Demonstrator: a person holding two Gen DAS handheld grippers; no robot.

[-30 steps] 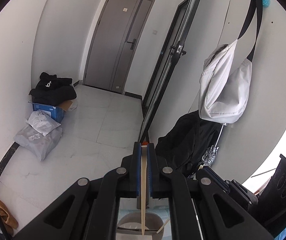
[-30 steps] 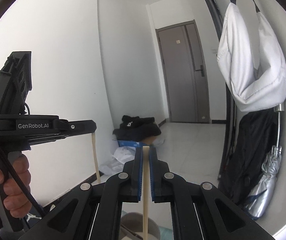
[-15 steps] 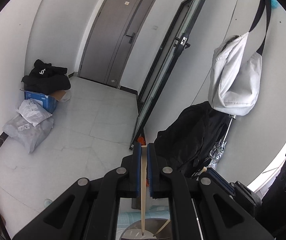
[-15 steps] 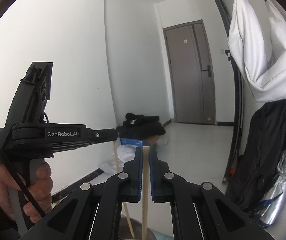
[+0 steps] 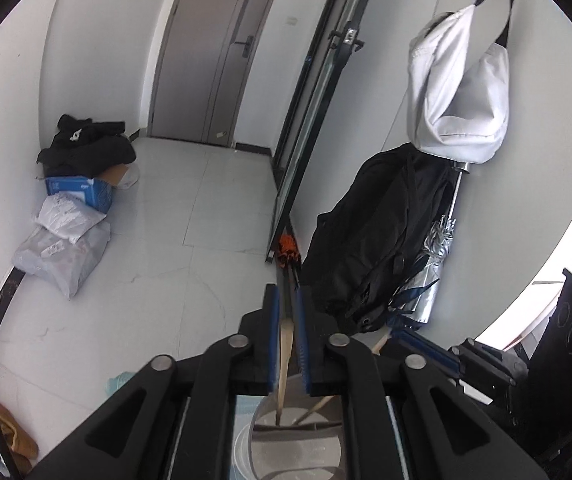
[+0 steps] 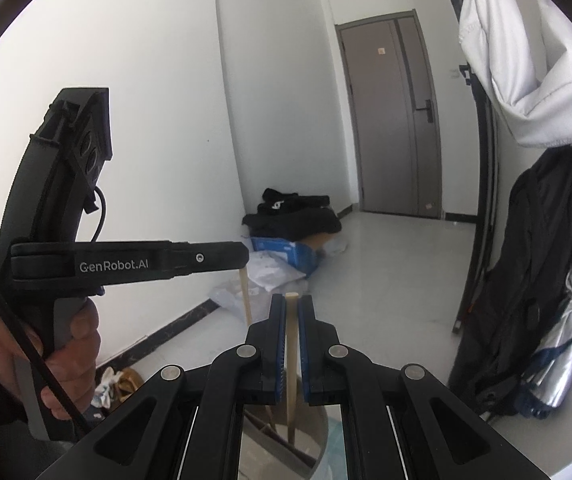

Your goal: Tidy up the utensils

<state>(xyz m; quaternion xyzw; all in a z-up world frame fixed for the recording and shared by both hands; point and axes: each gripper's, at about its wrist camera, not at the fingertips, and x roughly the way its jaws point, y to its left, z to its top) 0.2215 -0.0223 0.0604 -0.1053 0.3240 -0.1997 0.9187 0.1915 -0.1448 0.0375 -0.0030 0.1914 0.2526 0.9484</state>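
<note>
Black left tool (image 5: 286,340) with blue pads (image 5: 273,344) grips a pale wooden chopstick (image 5: 283,360); black right tool (image 6: 292,344) likewise holds another pale wooden chopstick (image 6: 292,344). White fabric bag (image 5: 458,92), grey door (image 6: 394,120), blue cardboard box (image 5: 79,192).

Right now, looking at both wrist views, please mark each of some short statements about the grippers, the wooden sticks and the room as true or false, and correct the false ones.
1. The right gripper is shut on a pale wooden chopstick. True.
2. The left gripper holds nothing. False: a second pale wooden chopstick stands between its blue pads.
3. Both sticks point down into a grey round holder. True.
4. The grey door at the end of the room stands open. False: it is closed.
5. A white fabric bag hangs on the wall above a black garment. True.
</note>
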